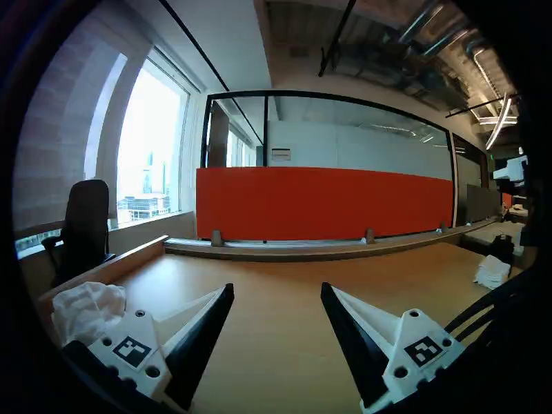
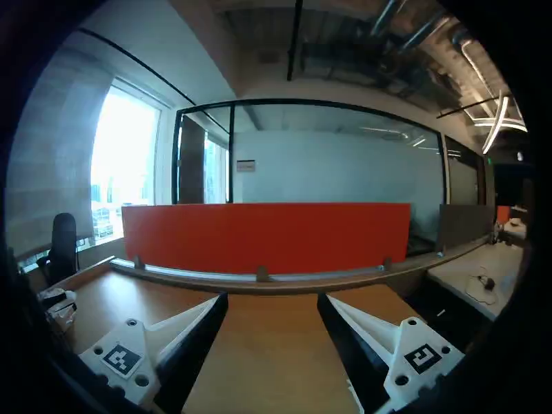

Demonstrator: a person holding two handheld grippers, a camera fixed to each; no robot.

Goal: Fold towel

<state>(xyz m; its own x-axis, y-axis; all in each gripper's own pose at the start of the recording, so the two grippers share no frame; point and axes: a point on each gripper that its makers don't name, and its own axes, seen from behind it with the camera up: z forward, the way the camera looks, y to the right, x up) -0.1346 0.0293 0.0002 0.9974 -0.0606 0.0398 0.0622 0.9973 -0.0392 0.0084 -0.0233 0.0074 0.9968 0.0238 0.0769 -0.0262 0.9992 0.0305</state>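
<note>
In the left gripper view a crumpled white towel (image 1: 86,310) lies on the wooden table (image 1: 276,276), close beside the left finger. A small folded white towel (image 1: 492,271) sits at the table's far right. My left gripper (image 1: 276,287) is open above bare wood with nothing between its fingers. In the right gripper view my right gripper (image 2: 271,297) is also open over the bare table (image 2: 272,345). A pale bundle (image 2: 58,307), probably the crumpled towel, shows at the far left edge.
An orange divider panel (image 1: 321,203) runs along the table's back edge on a raised ledge. A black office chair (image 1: 83,228) stands at the left by the window. A white desk (image 2: 483,272) with a cable on it adjoins at the right.
</note>
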